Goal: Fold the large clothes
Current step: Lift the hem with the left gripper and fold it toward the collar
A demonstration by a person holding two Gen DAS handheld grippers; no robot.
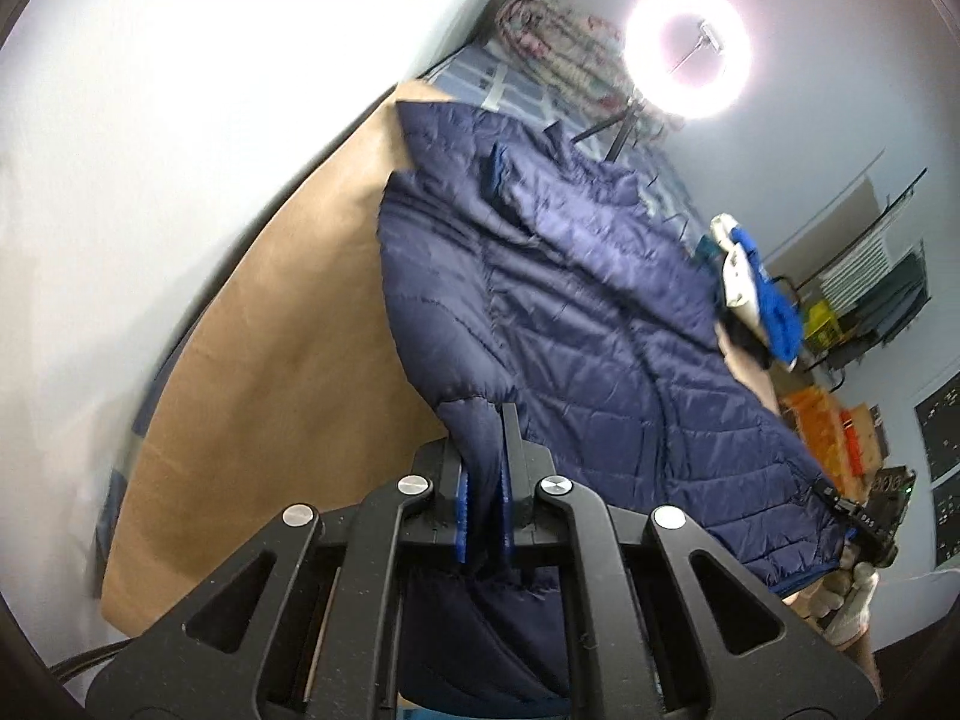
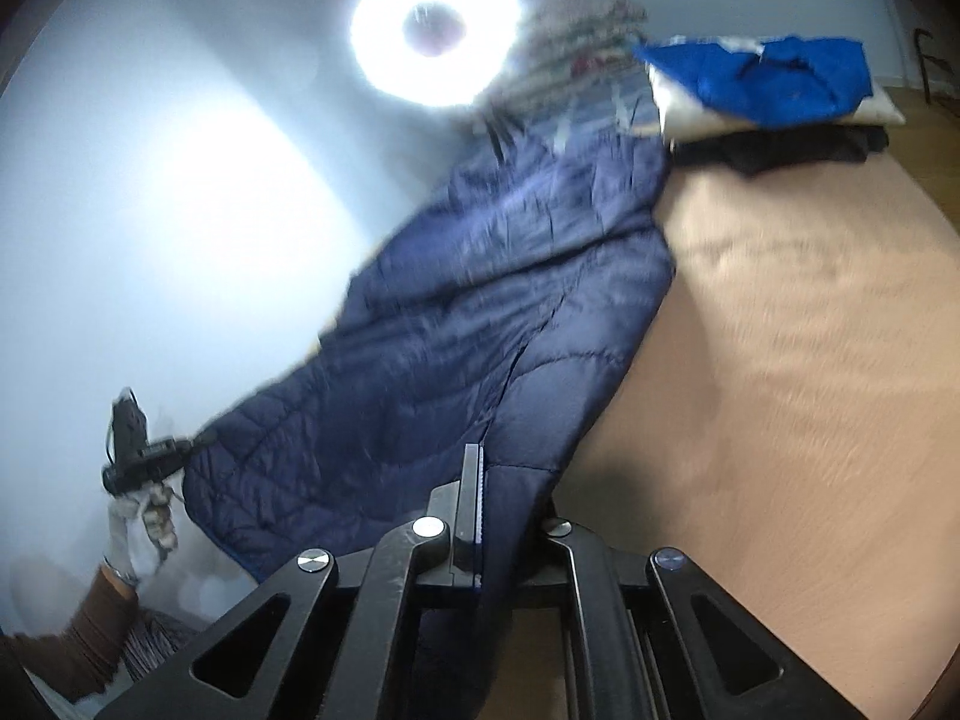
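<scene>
Left gripper [image 1: 485, 468] and right gripper [image 2: 498, 510] both clamped on near hem of navy quilted jacket [image 1: 570, 324], lifted off tan bed cover [image 2: 780, 360].

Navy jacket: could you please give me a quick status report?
Left gripper and right gripper both clamped on navy jacket. Hem end lifted. Folded clothes pile beside jacket's far end.

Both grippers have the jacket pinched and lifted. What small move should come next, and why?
Probably carry the held edge forward over the jacket and lay it down. The left gripper and right gripper each clamp its near edge, raised off the brown surface, while the far part rests there.
</scene>
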